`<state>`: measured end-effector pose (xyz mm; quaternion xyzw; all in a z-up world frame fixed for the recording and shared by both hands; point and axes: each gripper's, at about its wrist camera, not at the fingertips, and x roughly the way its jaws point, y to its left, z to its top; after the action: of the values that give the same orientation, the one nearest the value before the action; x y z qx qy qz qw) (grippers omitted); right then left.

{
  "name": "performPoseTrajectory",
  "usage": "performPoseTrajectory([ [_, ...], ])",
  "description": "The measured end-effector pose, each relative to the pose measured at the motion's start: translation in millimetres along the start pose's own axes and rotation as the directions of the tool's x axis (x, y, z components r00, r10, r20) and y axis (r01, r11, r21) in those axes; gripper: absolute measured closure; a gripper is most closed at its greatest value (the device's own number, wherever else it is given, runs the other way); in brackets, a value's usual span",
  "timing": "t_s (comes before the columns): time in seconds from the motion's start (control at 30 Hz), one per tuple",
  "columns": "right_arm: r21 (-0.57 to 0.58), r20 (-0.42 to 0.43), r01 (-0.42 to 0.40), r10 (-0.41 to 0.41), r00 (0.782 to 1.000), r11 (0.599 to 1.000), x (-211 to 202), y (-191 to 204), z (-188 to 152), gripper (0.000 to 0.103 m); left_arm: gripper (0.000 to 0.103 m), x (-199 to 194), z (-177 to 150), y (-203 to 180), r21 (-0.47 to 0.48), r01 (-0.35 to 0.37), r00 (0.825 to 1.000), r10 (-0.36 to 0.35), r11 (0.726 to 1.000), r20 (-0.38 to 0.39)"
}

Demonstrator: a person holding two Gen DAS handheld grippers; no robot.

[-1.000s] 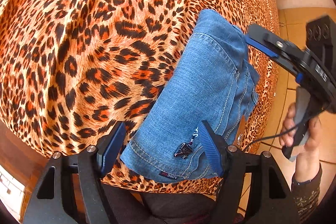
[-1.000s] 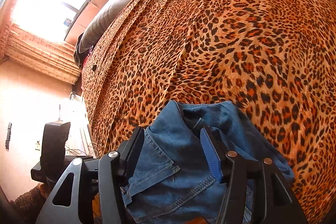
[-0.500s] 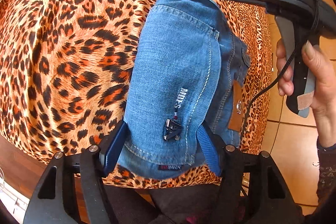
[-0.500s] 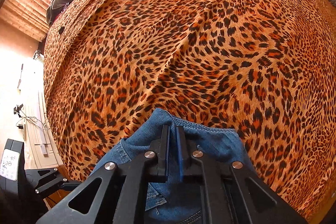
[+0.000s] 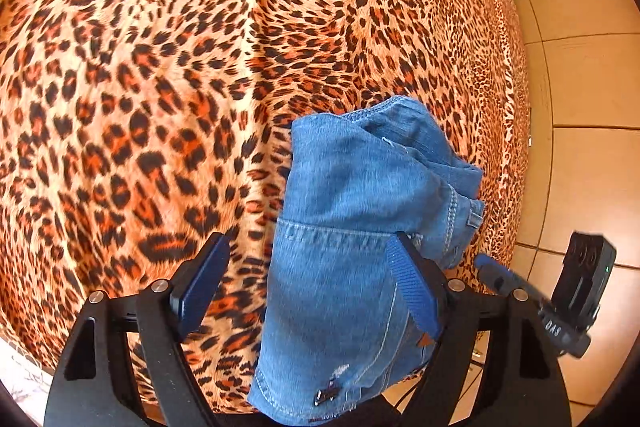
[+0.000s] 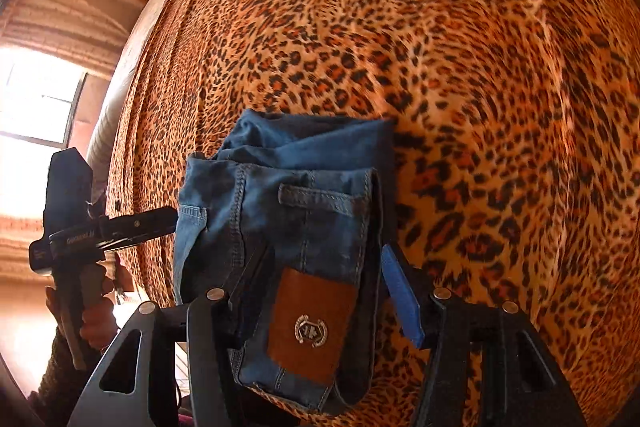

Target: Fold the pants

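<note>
Pants (image 5: 352,247): blue denim, folded into a compact bundle, lying near the edge of my bed's leopard-print cover (image 5: 160,67). Left hand-held gripper (image 5: 308,287): jaws opening, denim between them, left pad clear of the cloth. Right hand-held gripper (image 6: 324,291): jaws opening, straddling the bundle's waistband and brown leather patch (image 6: 310,327), right pad clear.

Under my black, blue-padded claw (image 5: 308,283) lie blue denim pants (image 5: 352,227) with a brown patch (image 6: 310,323) on an orange-and-black leopard-print bedspread (image 5: 160,67).
</note>
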<state>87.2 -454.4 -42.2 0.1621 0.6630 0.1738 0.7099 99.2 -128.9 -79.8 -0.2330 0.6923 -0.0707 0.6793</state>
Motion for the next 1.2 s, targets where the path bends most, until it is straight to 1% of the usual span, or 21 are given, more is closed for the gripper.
performPoseTrajectory([
  [0.07,0.097,0.016,-0.053,0.051,0.999,0.994,7.3,-12.2,-23.2,0.046,0.022,9.9,8.7,-5.6,0.018,-0.020,1.000,0.020,1.000,-0.022],
  [0.1,0.120,0.027,-0.075,0.072,0.997,0.990,11.1,-13.8,-33.8,0.046,0.022,13.4,12.9,-10.5,0.038,-0.045,0.999,0.046,0.998,-0.022],
  [0.13,0.113,0.039,-0.072,0.068,0.997,0.991,14.9,-11.0,-43.7,0.047,0.022,15.7,15.9,-16.7,0.066,-0.082,0.996,0.083,0.994,-0.012],
  [0.17,0.083,0.050,-0.028,0.024,0.998,0.996,19.1,-6.1,-52.7,0.054,0.021,20.6,19.3,-22.2,0.101,-0.124,0.992,0.125,0.987,-0.006],
  [0.2,0.059,0.053,0.028,-0.031,0.998,0.998,23.7,-2.4,-59.8,0.056,0.021,23.5,21.3,-27.6,0.133,-0.154,0.988,0.155,0.979,-0.003],
  [0.23,0.058,0.057,0.062,-0.065,0.996,0.996,26.2,-0.6,-65.4,0.055,0.021,24.1,22.3,-32.3,0.155,-0.173,0.985,0.175,0.973,0.002],
  [0.27,0.079,0.067,0.069,-0.075,0.995,0.994,24.1,-1.1,-67.9,0.054,0.021,23.1,23.3,-34.6,0.169,-0.179,0.983,0.181,0.969,-0.002],
  [0.3,0.114,0.080,0.059,-0.068,0.994,0.992,18.5,-2.6,-69.0,0.054,0.021,21.3,23.5,-34.1,0.175,-0.167,0.985,0.171,0.970,-0.010],
  [0.33,0.149,0.103,0.038,-0.053,0.993,0.988,10.5,-5.3,-69.8,0.052,0.021,18.8,23.0,-32.2,0.174,-0.140,0.989,0.146,0.975,-0.021],
  [0.43,0.239,0.185,-0.050,0.005,0.983,0.970,-9.9,-15.4,-73.4,0.050,0.021,9.9,13.0,-18.7,0.157,-0.036,0.996,0.048,0.987,-0.074],
  [0.47,0.259,0.200,-0.064,0.011,0.980,0.964,-12.6,-18.6,-73.4,0.045,0.021,7.6,8.1,-15.0,0.156,-0.019,0.996,0.033,0.988,-0.086],
  [0.5,0.269,0.210,-0.067,0.009,0.978,0.961,-12.5,-21.3,-71.5,0.042,0.021,6.4,2.9,-12.0,0.154,-0.011,0.996,0.025,0.988,-0.090],
  [0.57,0.279,0.216,-0.064,0.002,0.976,0.958,-9.9,-29.0,-67.2,0.042,0.021,4.5,-6.2,-7.4,0.140,-0.001,0.996,0.014,0.990,-0.091],
  [0.63,0.292,0.224,-0.084,0.017,0.975,0.953,-2.9,-36.3,-60.6,0.042,0.021,3.2,-10.9,-4.4,0.116,-0.006,0.996,0.016,0.993,-0.085],
  [0.73,0.303,0.225,-0.116,0.047,0.973,0.946,8.4,-42.1,-50.6,0.042,0.021,-1.9,-11.0,-4.6,0.085,-0.046,0.998,0.049,0.995,-0.036],
  [0.83,0.274,0.222,-0.149,0.089,0.971,0.950,18.6,-33.7,-43.9,0.042,0.021,-10.0,-11.6,-7.3,0.123,-0.109,0.994,0.108,0.986,0.007],
  [0.9,0.254,0.205,-0.118,0.066,0.976,0.960,25.2,-26.9,-43.1,0.041,0.021,-9.3,-10.5,-14.1,0.142,-0.123,0.992,0.120,0.982,0.027],
  [1.0,0.224,0.189,-0.088,0.046,0.981,0.971,27.1,-21.2,-39.7,0.040,0.021,-3.5,-5.5,-24.4,0.153,-0.124,0.992,0.121,0.980,0.028],
  [1.1,0.225,0.190,-0.082,0.039,0.981,0.971,28.2,-16.1,-31.5,0.040,0.021,-2.6,-2.6,-26.6,0.159,-0.124,0.992,0.122,0.979,0.022],
  [1.2,0.234,0.191,-0.086,0.041,0.981,0.969,26.6,-19.4,-22.2,0.040,0.021,4.1,2.0,-30.8,0.159,-0.121,0.993,0.121,0.980,0.013],
])
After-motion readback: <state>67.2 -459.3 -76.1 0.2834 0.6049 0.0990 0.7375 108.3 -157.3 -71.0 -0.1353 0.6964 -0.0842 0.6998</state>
